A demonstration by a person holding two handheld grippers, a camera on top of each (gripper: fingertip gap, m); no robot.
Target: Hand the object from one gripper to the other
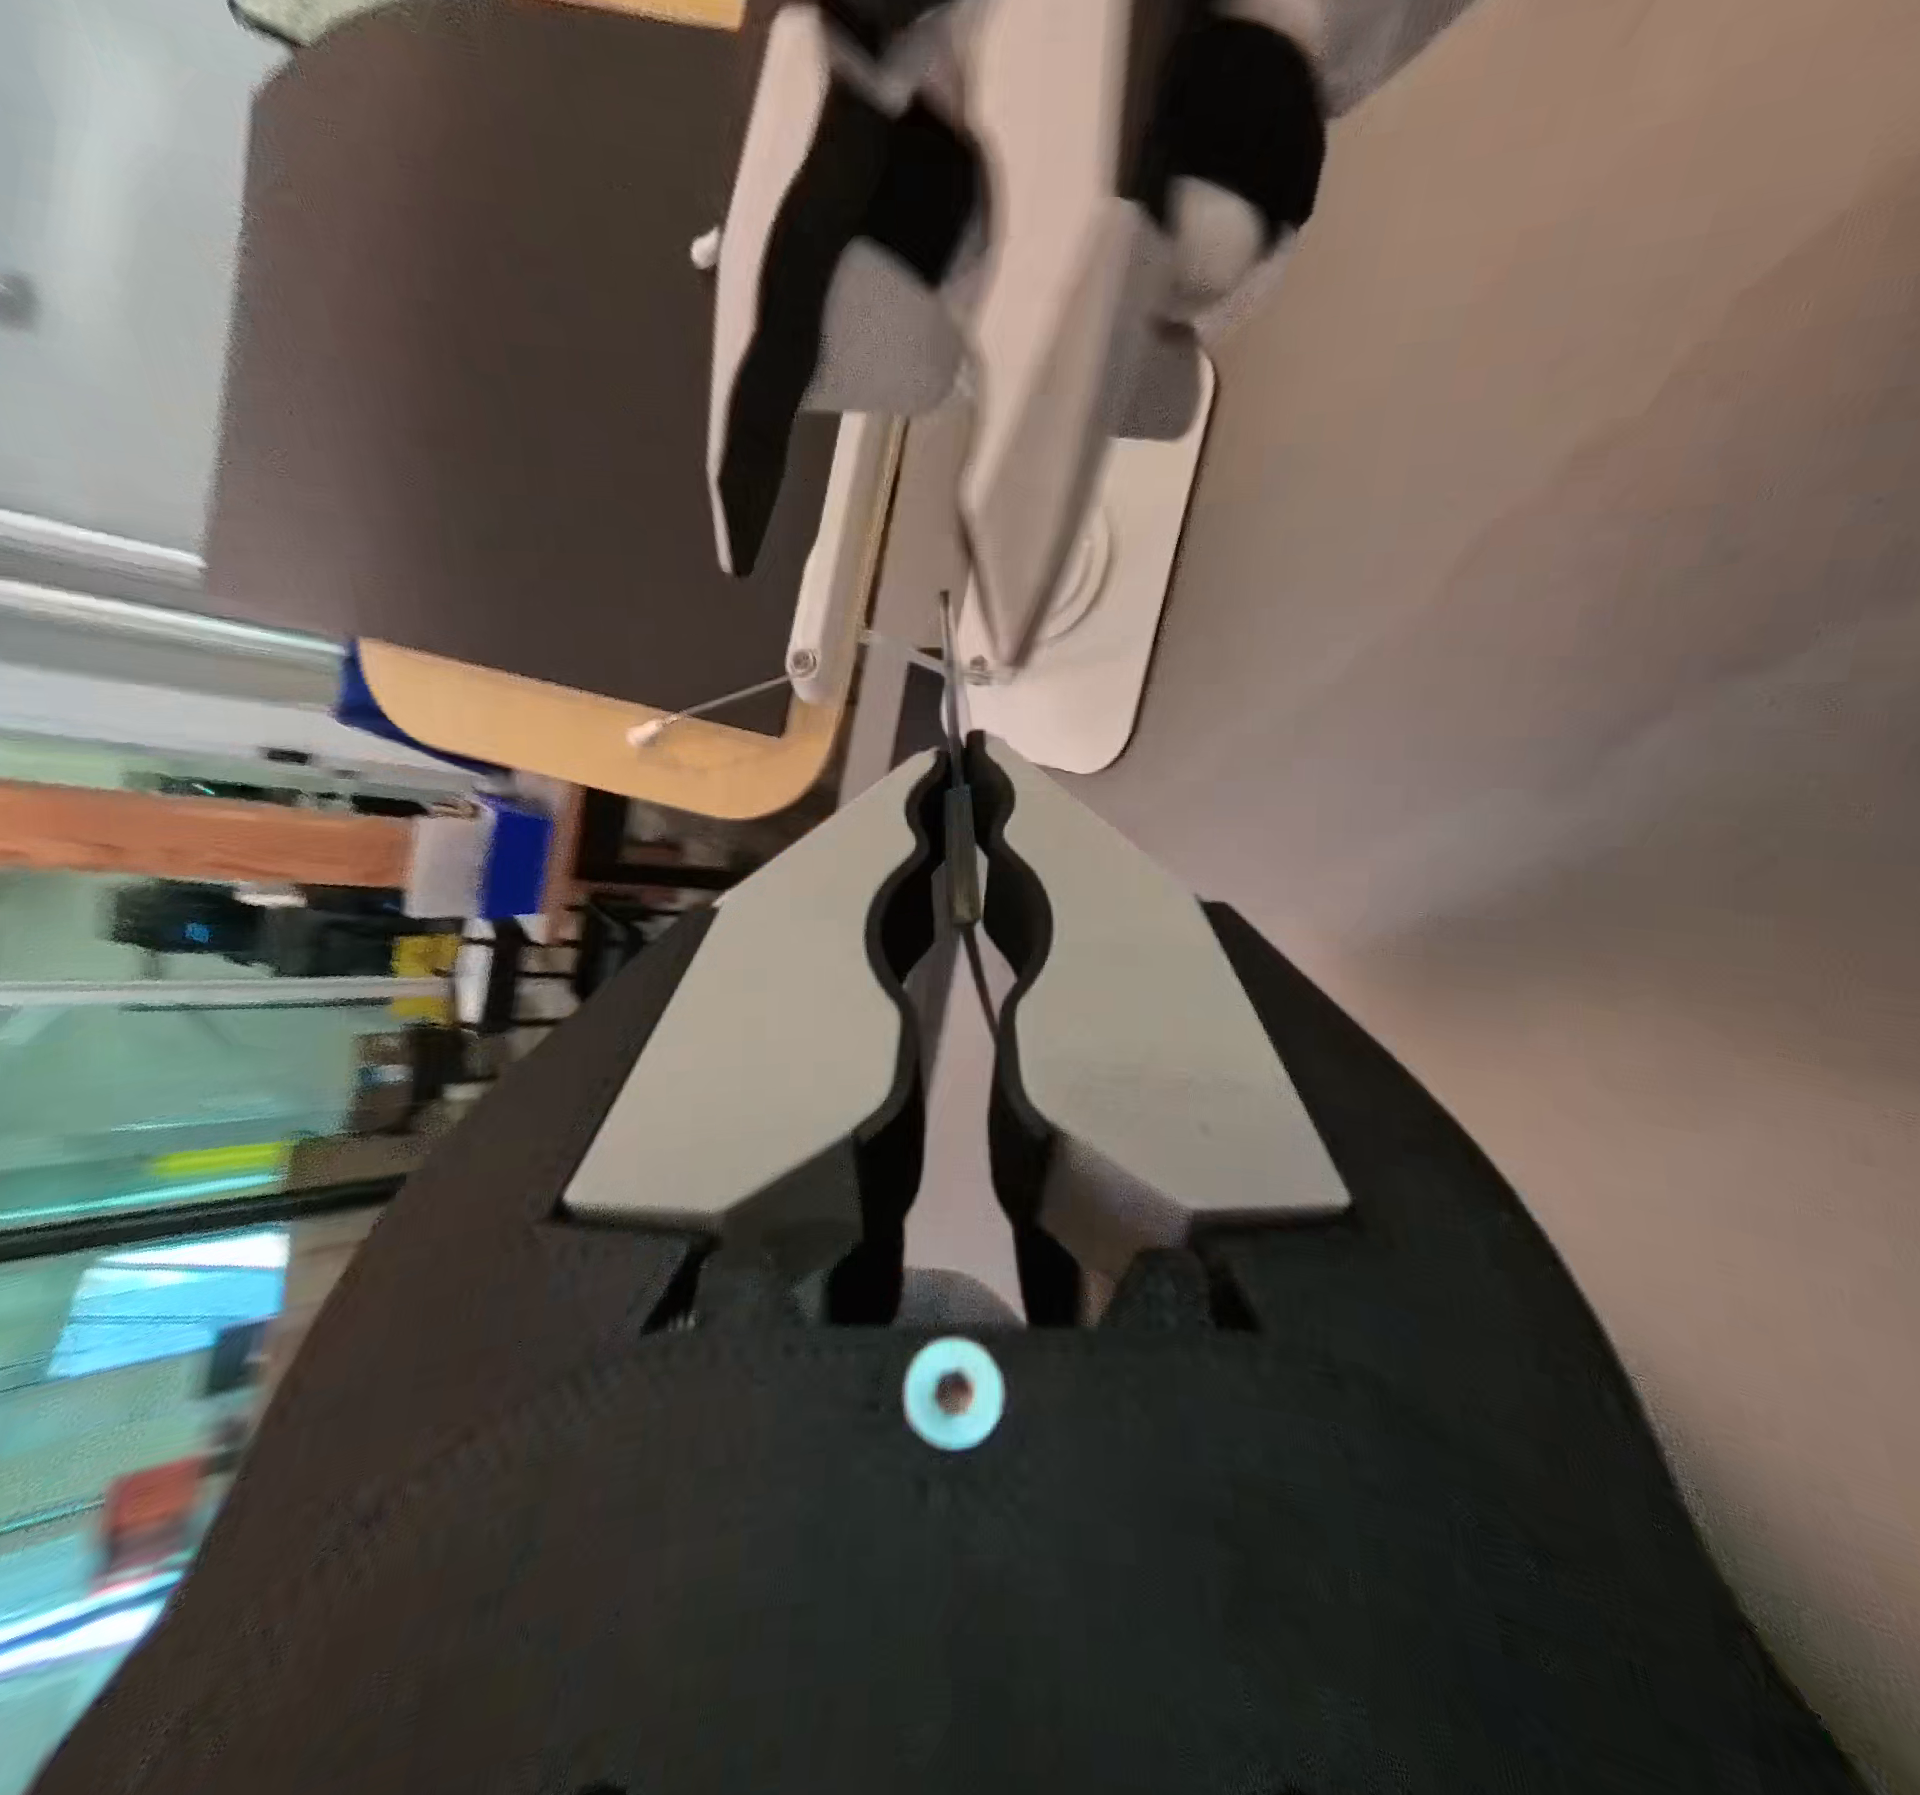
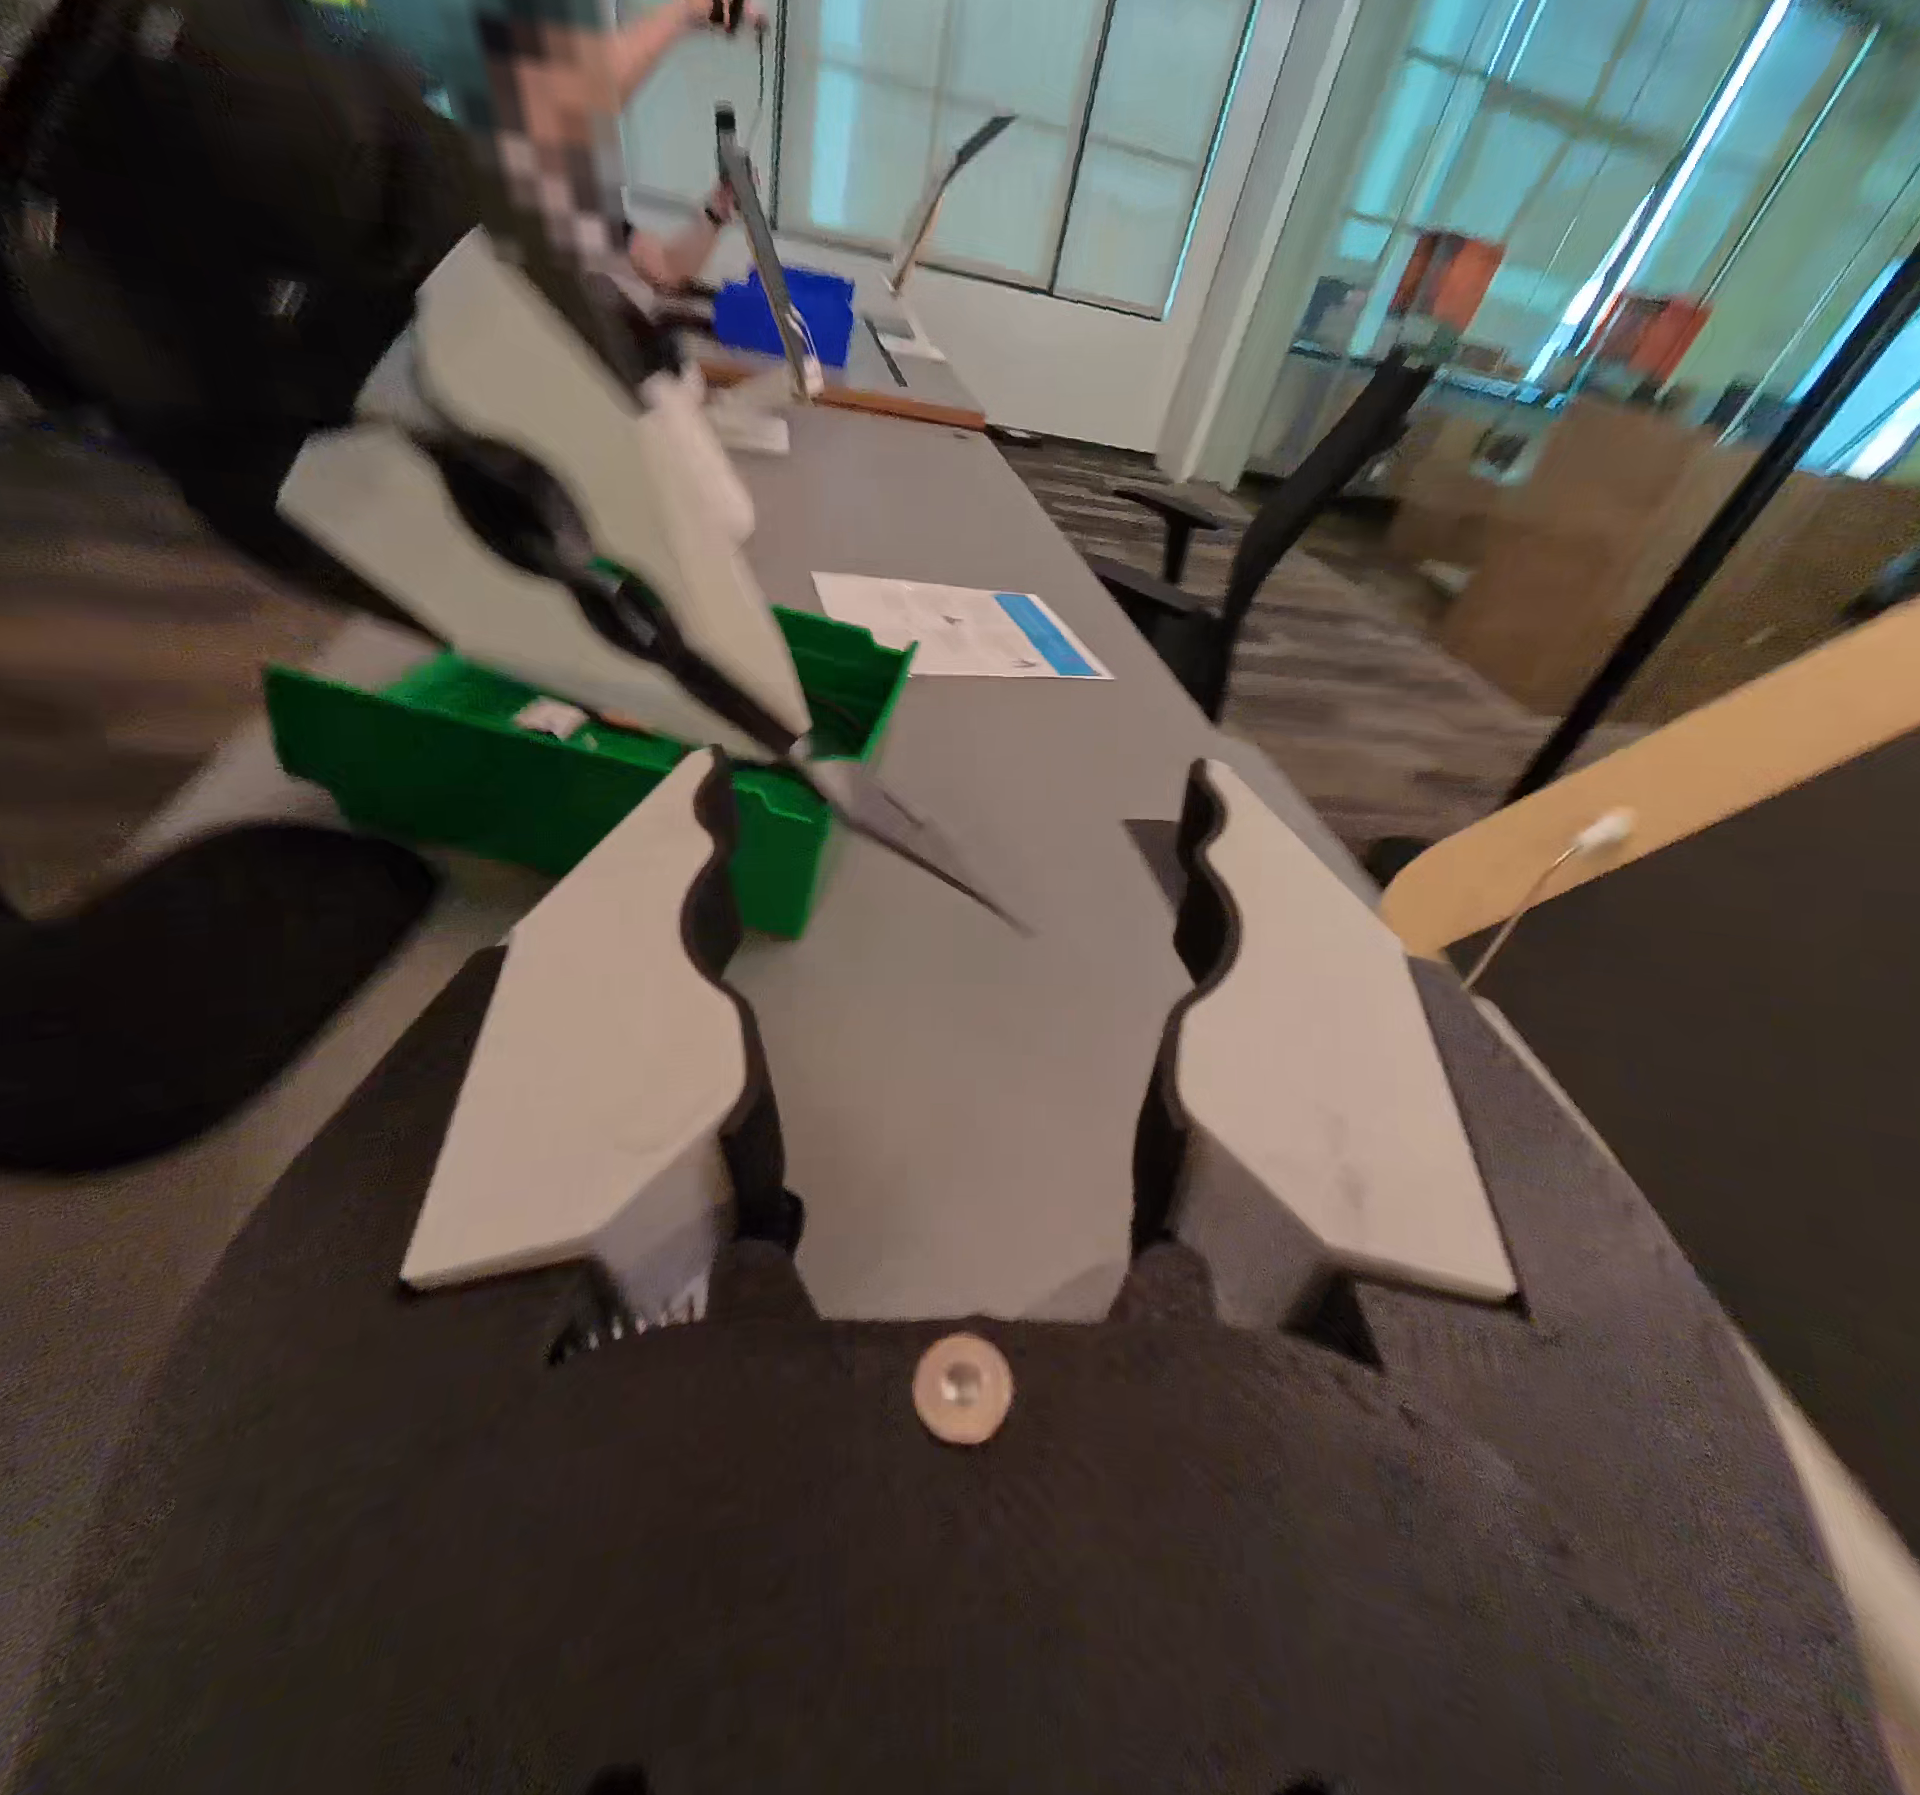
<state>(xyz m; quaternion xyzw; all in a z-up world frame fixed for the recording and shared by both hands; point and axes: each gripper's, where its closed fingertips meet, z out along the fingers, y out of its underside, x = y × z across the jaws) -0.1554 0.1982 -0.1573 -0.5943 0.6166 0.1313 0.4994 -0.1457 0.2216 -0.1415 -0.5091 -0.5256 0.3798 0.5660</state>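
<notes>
We saw the left gripper (image 1: pixel 954 758), with 2 matte grey fingers edged in wavy black rubber, clenched on a thin black stick-like object (image 1: pixel 958 852) whose narrow end poked past the tips. The right gripper (image 2: pixel 951 779), of the same build, stood spread wide with nothing between its fingers. Just ahead of it the object (image 2: pixel 914 846) slanted over the smooth grey table (image 2: pixel 935 1070). Behind sat a glossy green plastic bin (image 2: pixel 499 769), then a white printed sheet (image 2: pixel 956 623), and farther off a black office chair (image 2: pixel 1257 550).
</notes>
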